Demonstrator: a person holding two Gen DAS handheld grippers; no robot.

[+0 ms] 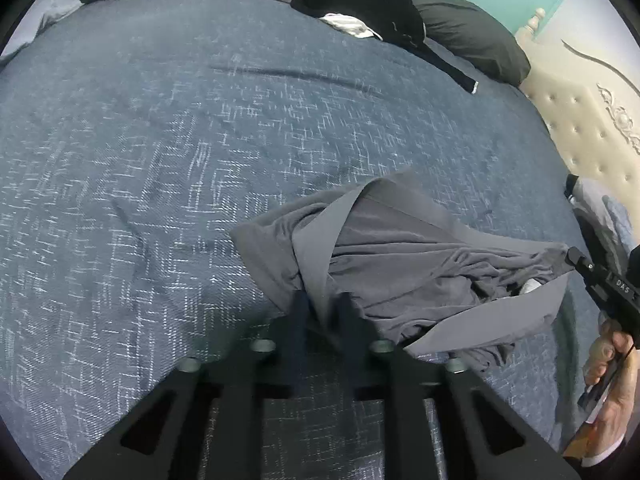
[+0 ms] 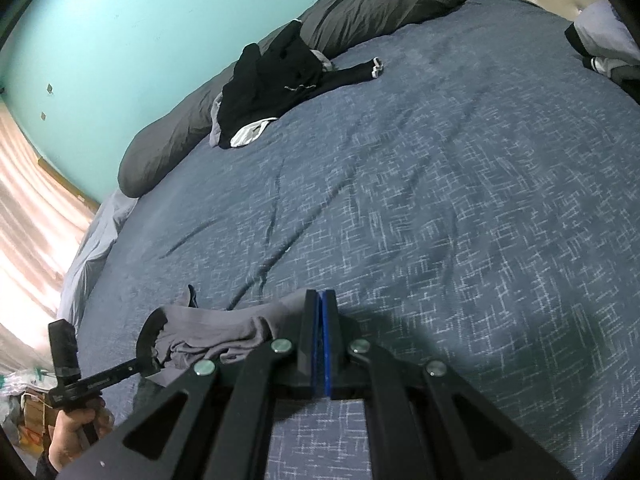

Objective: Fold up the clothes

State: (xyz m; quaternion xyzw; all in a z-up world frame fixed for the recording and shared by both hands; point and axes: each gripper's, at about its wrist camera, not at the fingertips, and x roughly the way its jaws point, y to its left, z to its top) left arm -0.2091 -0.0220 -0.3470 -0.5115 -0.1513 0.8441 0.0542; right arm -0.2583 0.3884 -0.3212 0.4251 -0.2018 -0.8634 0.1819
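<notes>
A crumpled grey garment (image 1: 404, 264) with a lighter grey band lies on the blue bedspread (image 1: 160, 160) near its front edge. My left gripper (image 1: 324, 312) points down at it, and the band runs between its two dark fingers, which are closed on it. My right gripper (image 1: 572, 254) comes in from the right, held by a hand (image 1: 612, 376), with the garment's far corner drawn to its tip. In the right wrist view, my right gripper (image 2: 321, 308) has its blue pads pressed together at the edge of the grey garment (image 2: 208, 328). The left gripper (image 2: 150, 346) sits at the garment's other end.
A heap of black and white clothes (image 1: 360, 4) (image 2: 276, 80) lies at the far side against dark grey pillows (image 1: 468, 32) (image 2: 380, 4). A cream tufted headboard (image 1: 580, 128) borders the bed. More clothes (image 2: 604, 40) lie near the headboard. A teal wall (image 2: 120, 40) stands behind.
</notes>
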